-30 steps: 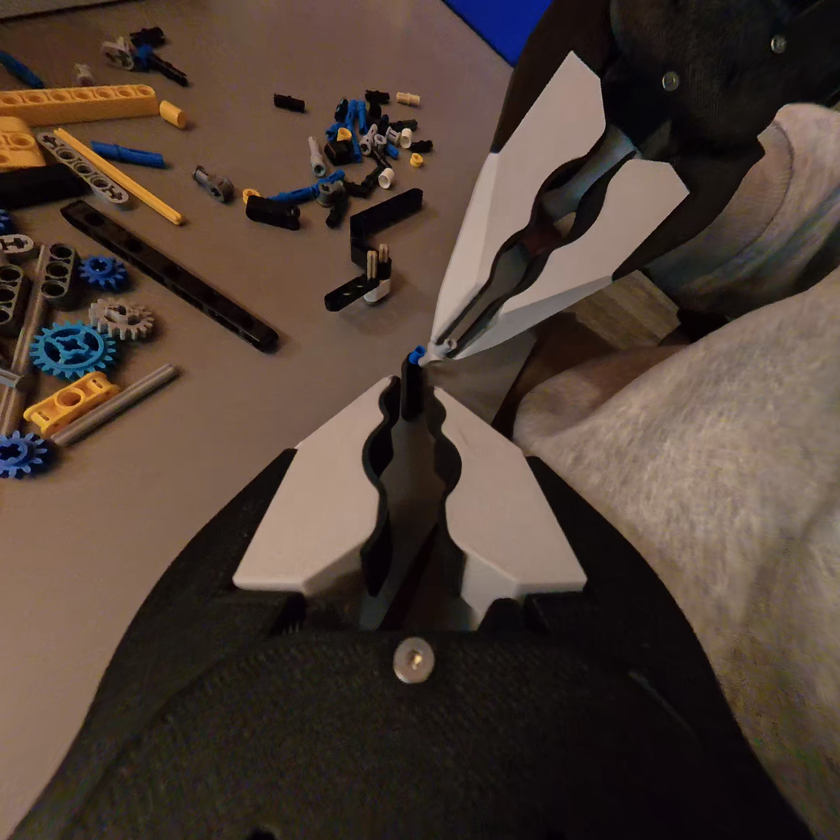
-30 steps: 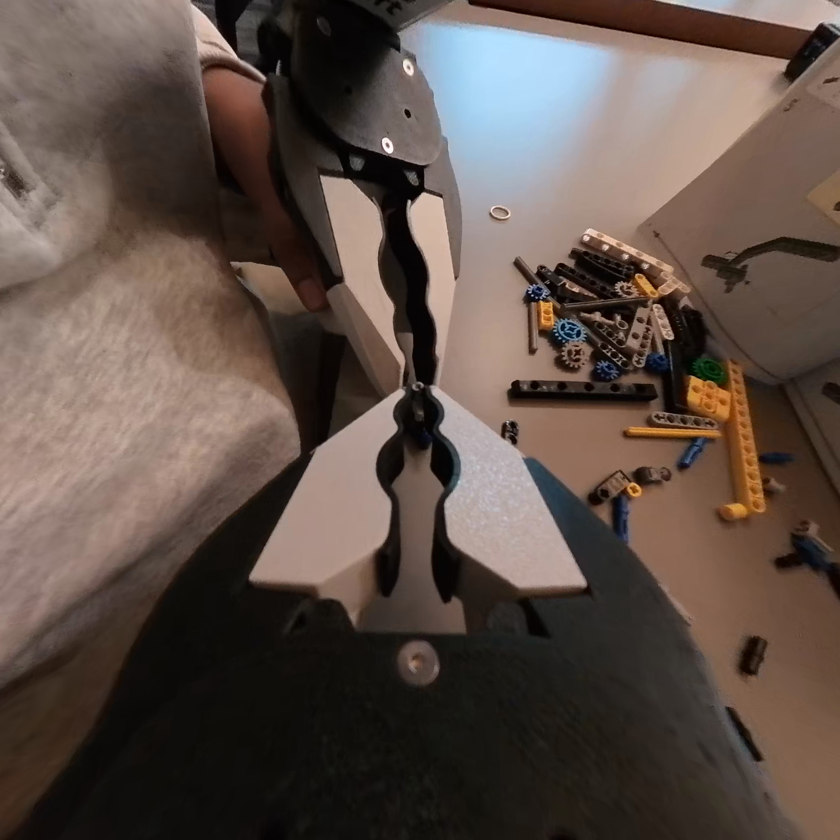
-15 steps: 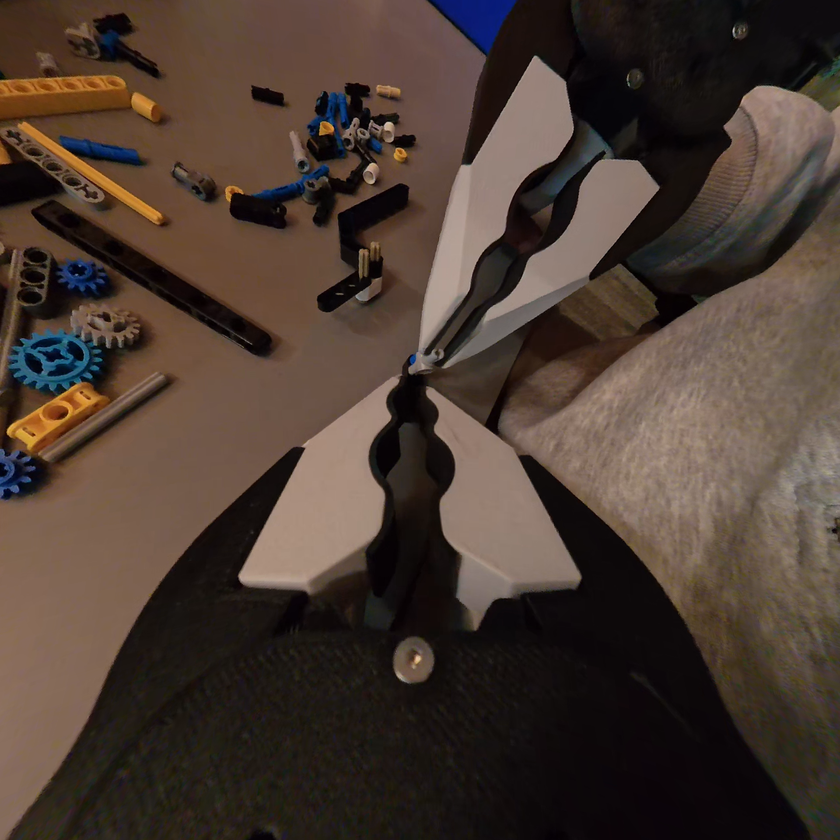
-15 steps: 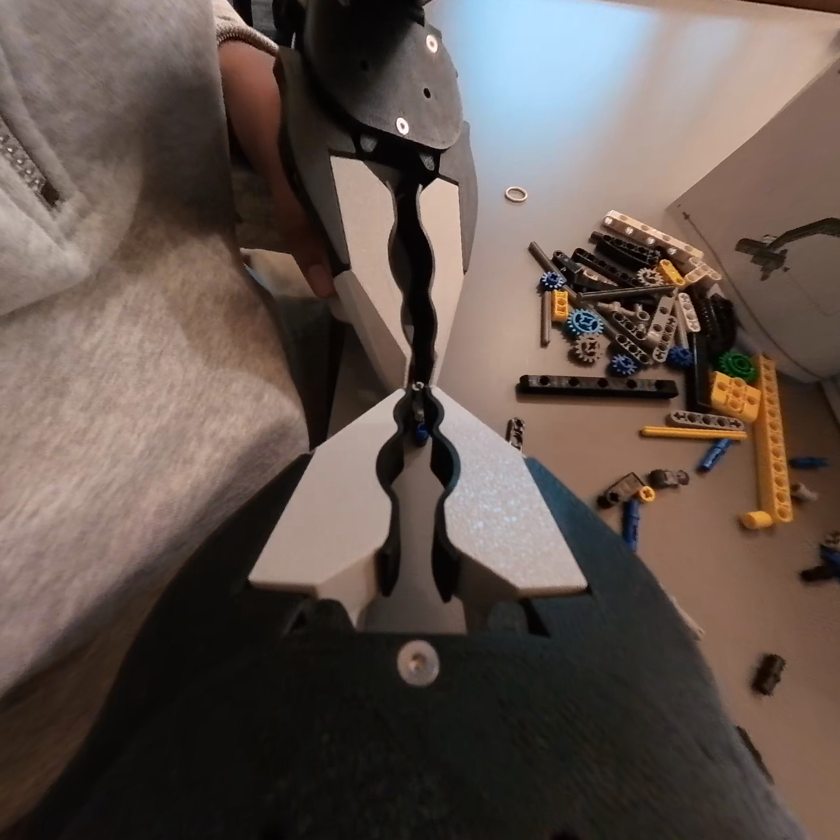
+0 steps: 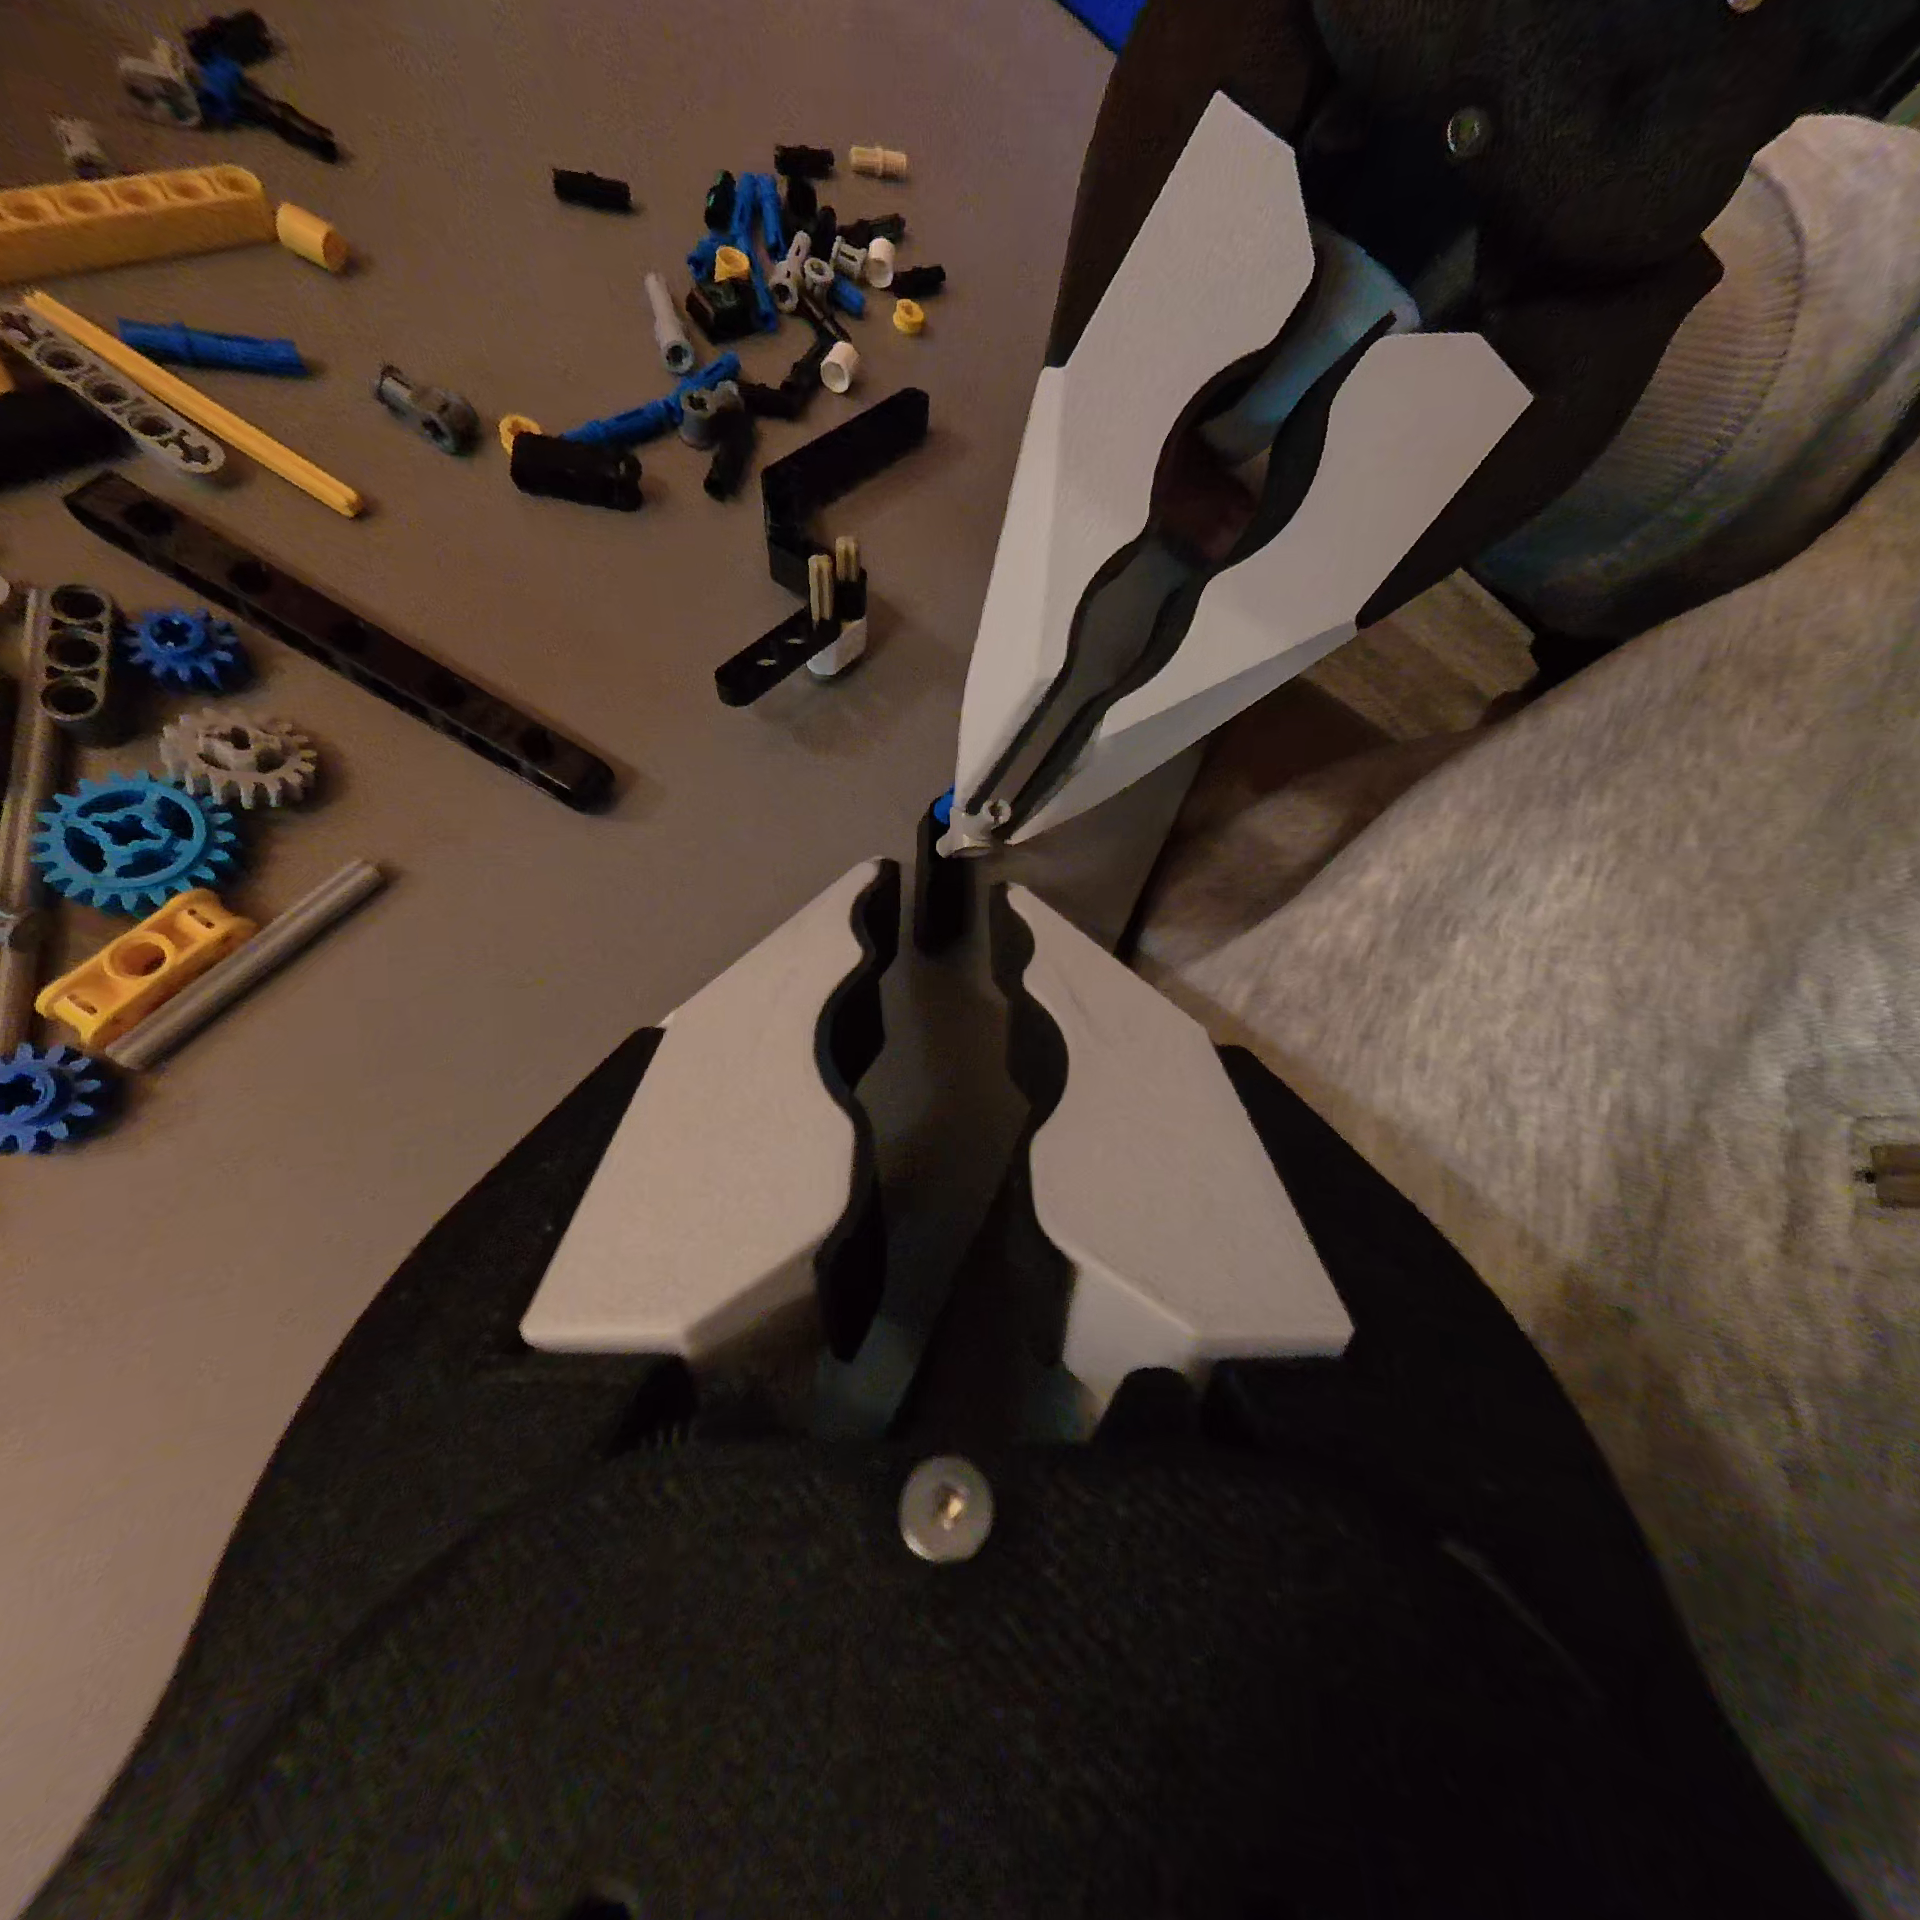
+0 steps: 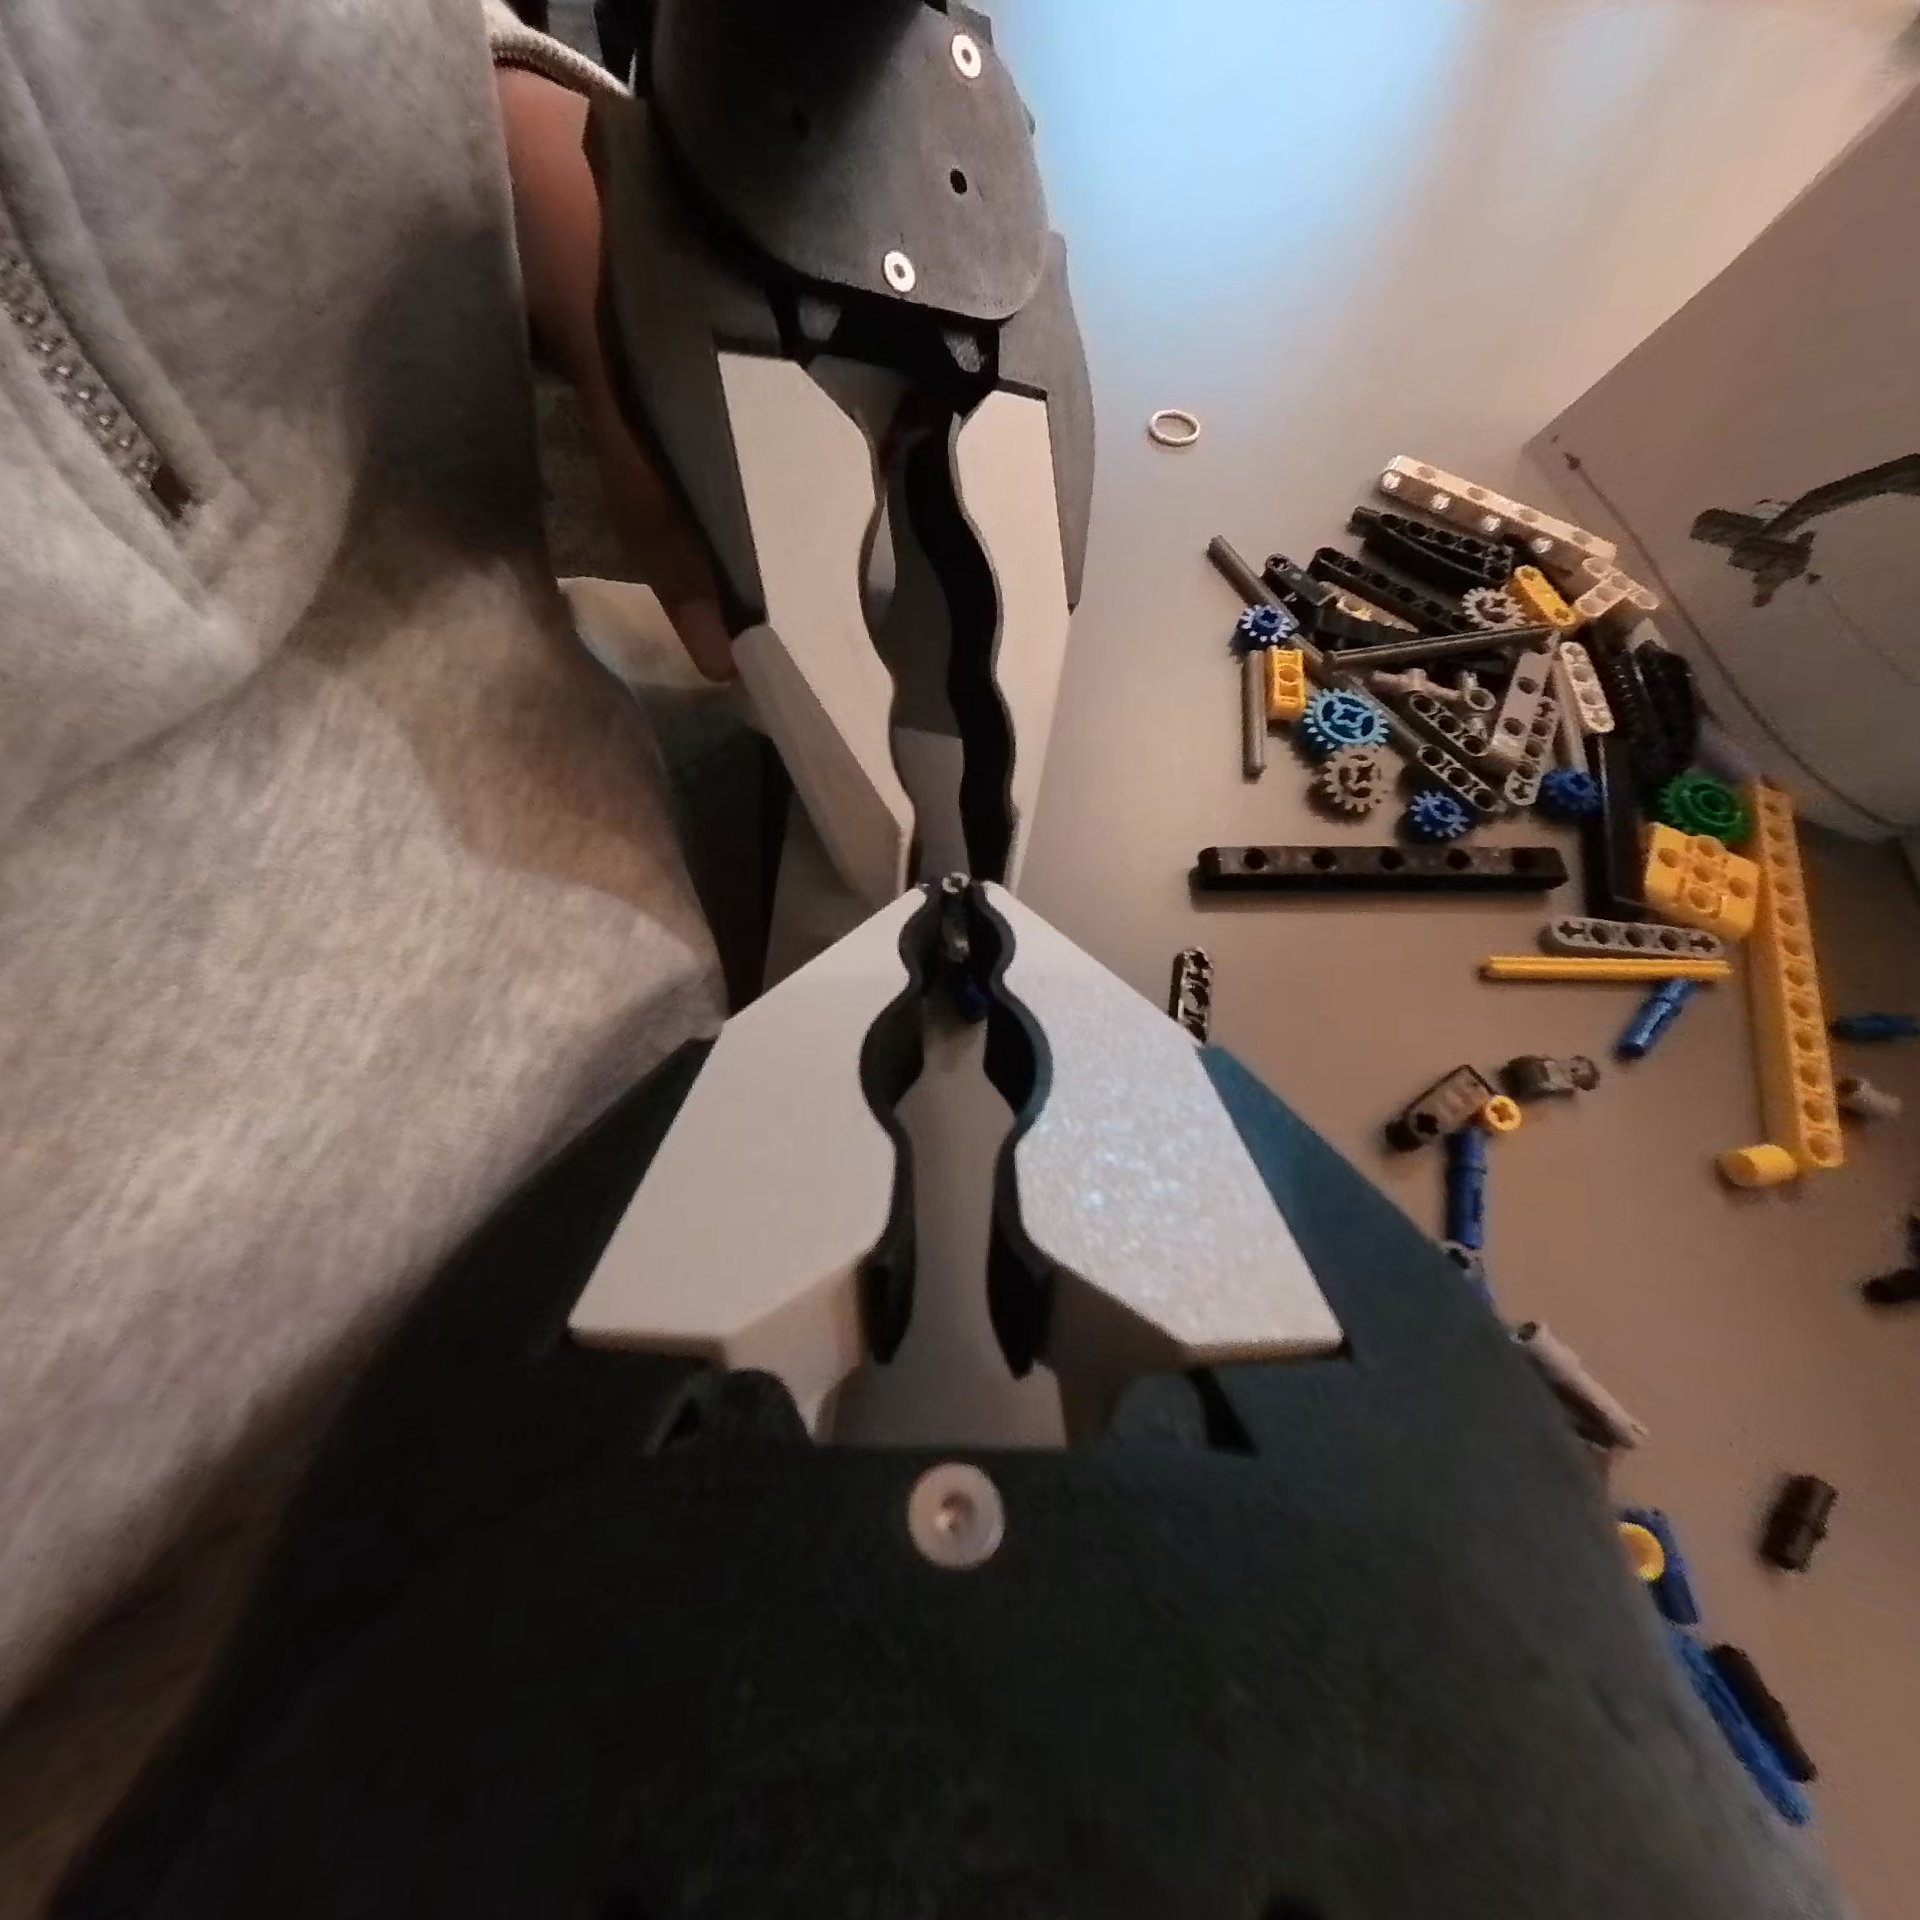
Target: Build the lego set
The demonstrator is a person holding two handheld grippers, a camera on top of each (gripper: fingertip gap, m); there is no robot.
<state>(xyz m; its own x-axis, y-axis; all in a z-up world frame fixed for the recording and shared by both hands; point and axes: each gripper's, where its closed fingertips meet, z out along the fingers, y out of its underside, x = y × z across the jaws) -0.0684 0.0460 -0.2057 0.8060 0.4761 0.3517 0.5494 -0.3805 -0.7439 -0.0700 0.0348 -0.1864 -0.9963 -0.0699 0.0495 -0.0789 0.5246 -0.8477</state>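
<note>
The small black piece (image 5: 940, 902) stands upright between the tips of the left gripper (image 5: 943, 914), held in the air above the near edge of the counter (image 5: 416, 1195). Its fingers (image 5: 748, 1122) look slightly spread around it, so whether they truly pinch it or only cradle it I cannot tell. Touching its top is a little grey and blue pin (image 5: 971, 821), pinched at the very tip of the right gripper (image 5: 982, 826), whose fingers (image 5: 1132, 499) are pressed nearly together. From the right wrist view the same joint shows as a grey pin end (image 6: 954, 886) at the tips of the right gripper (image 6: 956, 914), with the left gripper (image 6: 961, 852) meeting it from above.

The step in hand appears to be seating the pin in the black piece. To do it well, keep the two tools in line along the pin's length and push straight — any sideways lean would likely twist the black piece out of the loose-looking left hold. A firmer left squeeze first would help.

Farther out lie the spare parts — a long black beam (image 5: 343, 644), a blue gear (image 5: 135, 840), a yellow beam (image 5: 125, 218) — well apart from the work. A grey sweatshirt (image 5: 1610, 935) fills the right side.
</note>
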